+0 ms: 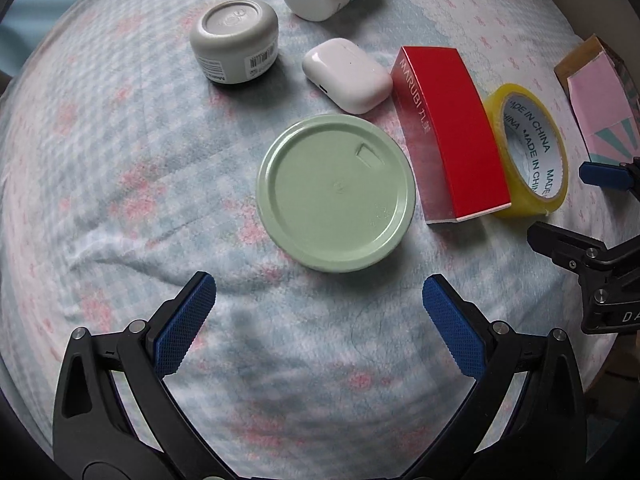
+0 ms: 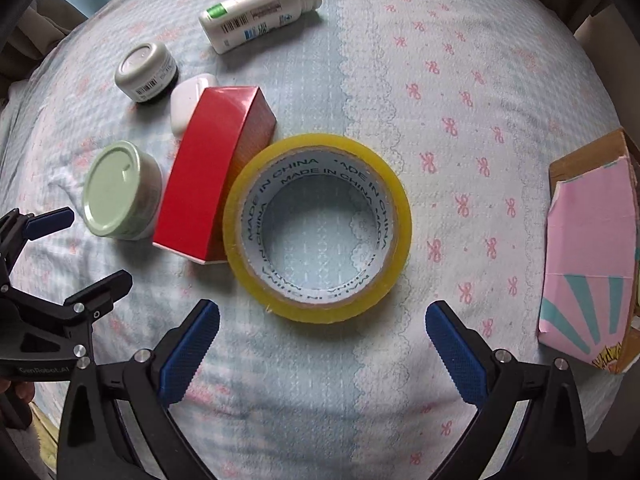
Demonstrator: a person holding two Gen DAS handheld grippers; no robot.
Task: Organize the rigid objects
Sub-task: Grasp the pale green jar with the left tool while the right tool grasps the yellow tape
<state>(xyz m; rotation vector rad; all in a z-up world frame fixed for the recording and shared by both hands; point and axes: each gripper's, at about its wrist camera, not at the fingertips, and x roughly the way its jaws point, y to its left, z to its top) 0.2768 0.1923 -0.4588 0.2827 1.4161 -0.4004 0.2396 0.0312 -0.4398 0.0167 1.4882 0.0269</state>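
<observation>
Yellow tape roll lies flat on the blanket, at 12 o'clock just ahead of my right gripper, whose fingers are wide open and hold nothing. My left gripper is also wide open and empty; the green-lidded jar stands at its 12 o'clock, the red box at 1 o'clock.
</observation>
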